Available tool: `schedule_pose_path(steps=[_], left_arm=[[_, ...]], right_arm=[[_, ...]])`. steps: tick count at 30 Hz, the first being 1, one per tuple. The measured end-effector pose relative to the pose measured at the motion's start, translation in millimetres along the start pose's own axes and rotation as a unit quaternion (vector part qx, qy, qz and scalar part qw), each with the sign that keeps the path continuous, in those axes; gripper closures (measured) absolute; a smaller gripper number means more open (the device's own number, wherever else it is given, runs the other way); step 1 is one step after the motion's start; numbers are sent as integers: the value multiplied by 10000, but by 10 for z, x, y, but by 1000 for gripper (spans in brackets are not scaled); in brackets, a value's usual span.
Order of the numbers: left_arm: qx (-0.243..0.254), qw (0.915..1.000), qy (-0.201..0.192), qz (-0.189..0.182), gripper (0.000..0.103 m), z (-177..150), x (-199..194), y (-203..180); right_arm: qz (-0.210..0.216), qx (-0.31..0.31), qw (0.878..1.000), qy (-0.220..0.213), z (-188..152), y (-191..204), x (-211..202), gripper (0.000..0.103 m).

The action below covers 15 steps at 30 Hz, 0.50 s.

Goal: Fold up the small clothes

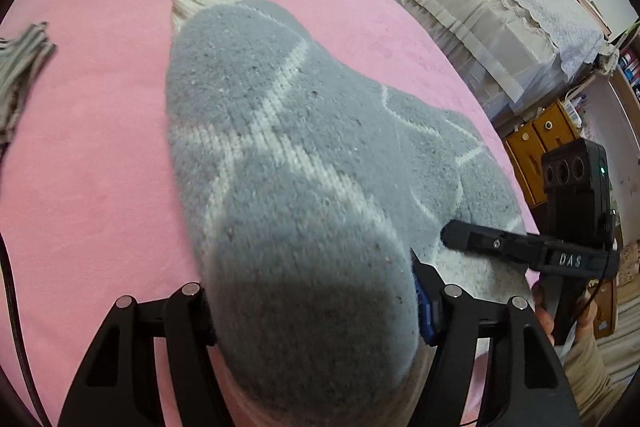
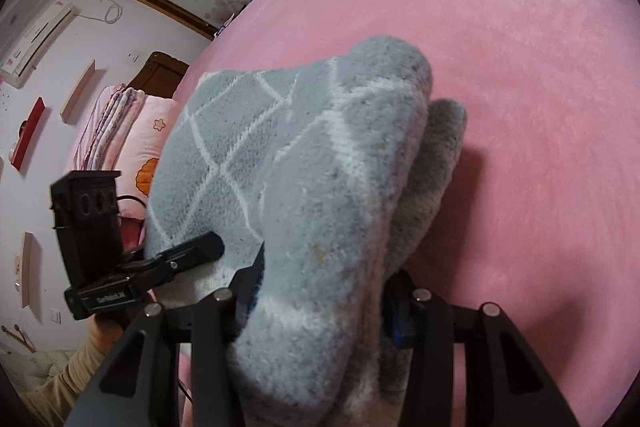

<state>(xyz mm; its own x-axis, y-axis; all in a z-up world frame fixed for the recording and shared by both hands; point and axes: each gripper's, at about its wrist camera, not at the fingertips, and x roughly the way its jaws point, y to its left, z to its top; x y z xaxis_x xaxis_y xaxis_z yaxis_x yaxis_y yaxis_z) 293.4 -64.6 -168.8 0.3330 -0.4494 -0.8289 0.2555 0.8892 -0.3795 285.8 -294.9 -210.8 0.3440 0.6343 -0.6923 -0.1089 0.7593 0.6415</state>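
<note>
A grey fuzzy sock with a white diamond pattern and a cream cuff [image 1: 288, 163] is held over the pink blanket [image 1: 100, 147]. My left gripper [image 1: 312, 311] is shut on one end of it. My right gripper [image 2: 316, 307] is shut on the other end, where the sock [image 2: 304, 167] bunches between the jaws. The right gripper also shows at the sock's right edge in the left wrist view [image 1: 520, 247], and the left gripper shows at the sock's left edge in the right wrist view [image 2: 160, 267]. The fingertips are hidden by the fabric.
A striped grey cloth [image 1: 20, 75] lies at the blanket's left edge. A lace-covered cabinet [image 1: 500, 7] and yellow drawers [image 1: 536, 139] stand beyond the bed. Pillows and folded quilts [image 2: 132, 131] lie at the headboard side.
</note>
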Motion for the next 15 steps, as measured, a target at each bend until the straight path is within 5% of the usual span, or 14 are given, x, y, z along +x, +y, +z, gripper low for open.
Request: schedule_pose_path(steps=[8,15], left_arm=[[-53,9997,-200,157,35,-41,-1108,244],[-4,9956,-701,617,34,310,-2448,1132]], right_arm=[[152,-390,9990,-174,-140,1016,-173,57],[706,-914,9928,-323,223,2433,234,57]])
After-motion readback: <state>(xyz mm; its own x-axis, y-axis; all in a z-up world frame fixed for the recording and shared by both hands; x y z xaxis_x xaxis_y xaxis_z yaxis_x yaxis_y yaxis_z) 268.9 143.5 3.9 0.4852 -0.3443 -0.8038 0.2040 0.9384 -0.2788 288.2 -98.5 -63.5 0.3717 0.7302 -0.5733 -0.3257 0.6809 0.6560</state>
